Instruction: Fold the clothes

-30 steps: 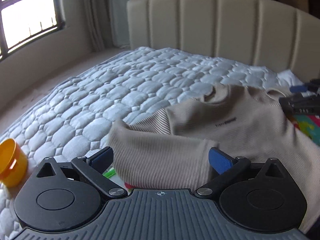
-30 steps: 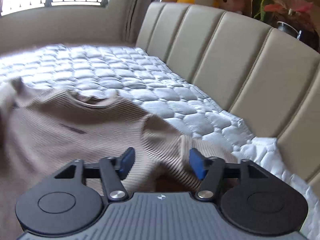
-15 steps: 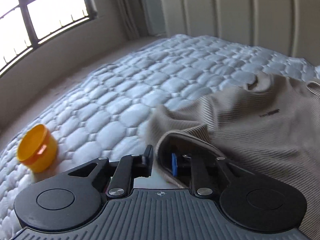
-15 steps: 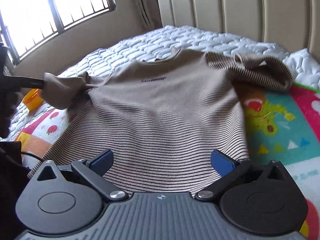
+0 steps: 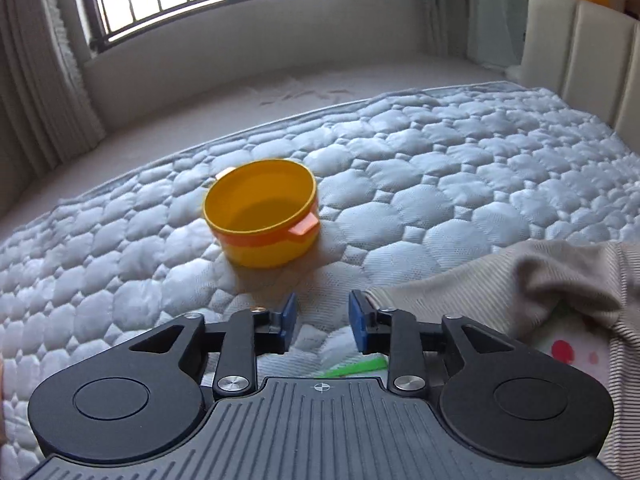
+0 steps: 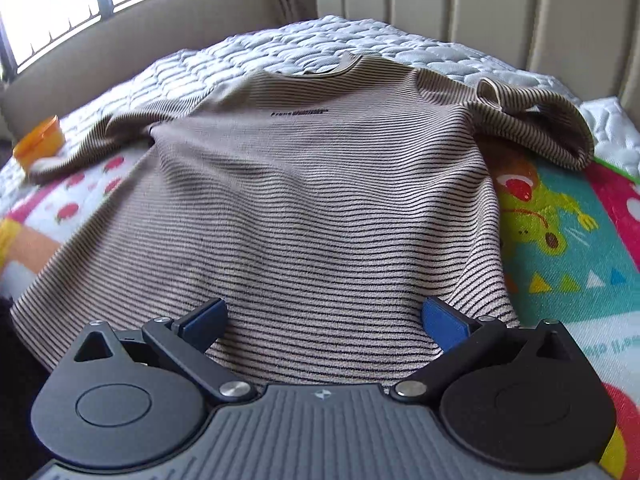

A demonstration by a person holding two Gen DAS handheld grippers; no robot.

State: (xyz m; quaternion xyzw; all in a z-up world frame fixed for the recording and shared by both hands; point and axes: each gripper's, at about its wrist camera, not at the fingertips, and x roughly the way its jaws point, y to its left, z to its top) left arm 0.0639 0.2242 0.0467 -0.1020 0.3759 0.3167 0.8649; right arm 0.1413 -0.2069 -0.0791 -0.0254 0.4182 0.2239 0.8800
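The striped shirt (image 6: 320,200) lies spread face-up on the bed (image 5: 440,200), ready for folding; the left tool (image 5: 322,322) and right tool (image 6: 322,318) gape, gripping nothing.

Only a yellow cup (image 5: 262,214) stands on the open quilted mattress (image 5: 460,184) left of the shirt (image 6: 320,200).
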